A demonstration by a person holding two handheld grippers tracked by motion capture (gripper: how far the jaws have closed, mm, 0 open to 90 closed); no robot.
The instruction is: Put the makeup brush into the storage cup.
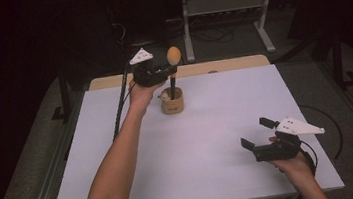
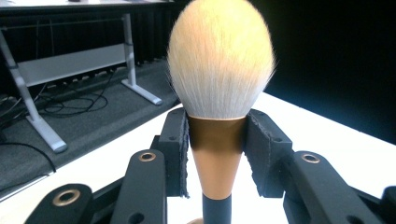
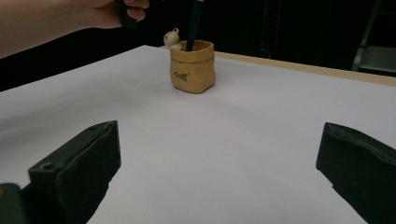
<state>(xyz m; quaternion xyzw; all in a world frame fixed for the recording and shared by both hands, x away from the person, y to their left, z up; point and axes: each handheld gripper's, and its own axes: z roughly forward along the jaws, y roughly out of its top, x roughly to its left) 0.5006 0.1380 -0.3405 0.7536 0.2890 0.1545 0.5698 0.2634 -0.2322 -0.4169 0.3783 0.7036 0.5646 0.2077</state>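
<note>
1. Where the white table (image 1: 209, 141) met its far wooden edge, a makeup brush (image 1: 173, 64) was held upright by the left gripper (image 1: 167, 72), its lower end reaching down into a small tan holder (image 1: 172, 101).
2. The brush was seen to have a full, rounded head of pale bristles (image 2: 220, 56), cream at the tip and whiter toward the base.
3. Below the bristles a coppery metal collar (image 2: 217, 154) was seen, narrowing downward into a dark, slim handle (image 2: 216, 210).
4. The collar was clamped from both sides by the left gripper's black pads (image 2: 177, 154), the jaws drawn in tight against it.
5. The holder was shaped like a little sack, with a folded rim, a small printed mark on its front and a tiny pale bear figure (image 3: 172, 38) at its edge.
6. The dark handle was seen standing inside the holder in the right gripper view.
7. The right gripper (image 1: 257, 134) was held low over the near right part of the table, well apart from the holder, its jaws spread wide with nothing between them.
</note>
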